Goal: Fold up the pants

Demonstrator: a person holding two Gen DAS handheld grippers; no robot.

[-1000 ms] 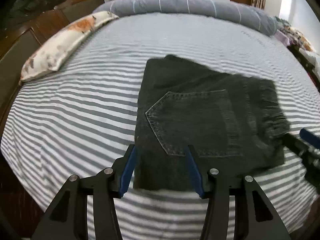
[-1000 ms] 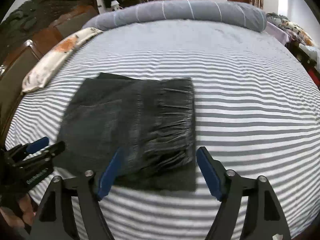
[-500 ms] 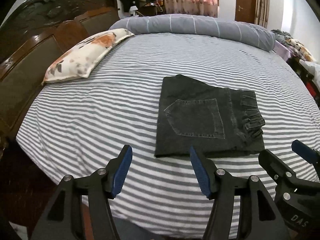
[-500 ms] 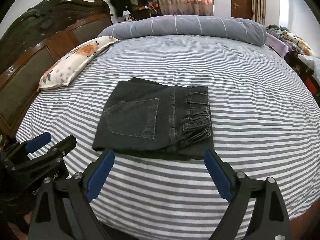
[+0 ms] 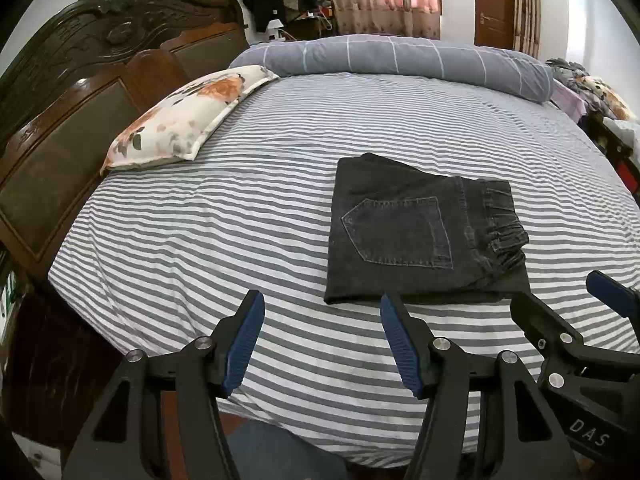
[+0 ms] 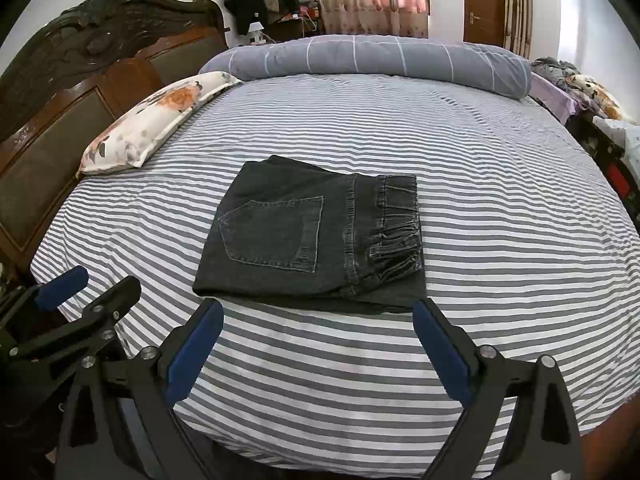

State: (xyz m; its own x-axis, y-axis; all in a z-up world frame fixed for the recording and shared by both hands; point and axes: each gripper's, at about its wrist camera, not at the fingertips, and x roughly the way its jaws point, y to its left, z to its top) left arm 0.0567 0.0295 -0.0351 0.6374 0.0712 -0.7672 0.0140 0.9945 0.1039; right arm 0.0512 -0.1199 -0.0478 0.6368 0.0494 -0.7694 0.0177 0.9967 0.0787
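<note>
Jeans (image 6: pixel 308 236), one pair of dark grey denim, lie folded into a thick rectangle near the middle of the striped bed sheet (image 6: pixel 500 208), one stitched back pocket up and the gathered elastic waistband at its right edge. Two tongs hover at the bed's near edge, apart from the denim: the left tongs (image 5: pixel 320 340) and the right tongs (image 6: pixel 316 344) both gape wide, holding nothing. One floral pillow (image 5: pixel 188 120) and one grey checked bolster (image 5: pixel 400 56) lie beyond the jeans; the layers underneath the fold are hidden.

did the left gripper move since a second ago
Yes. The left gripper has pulled back toward the near edge of the bed: its fingers straddled the folded pants before, and now sit short of them, open.
</note>
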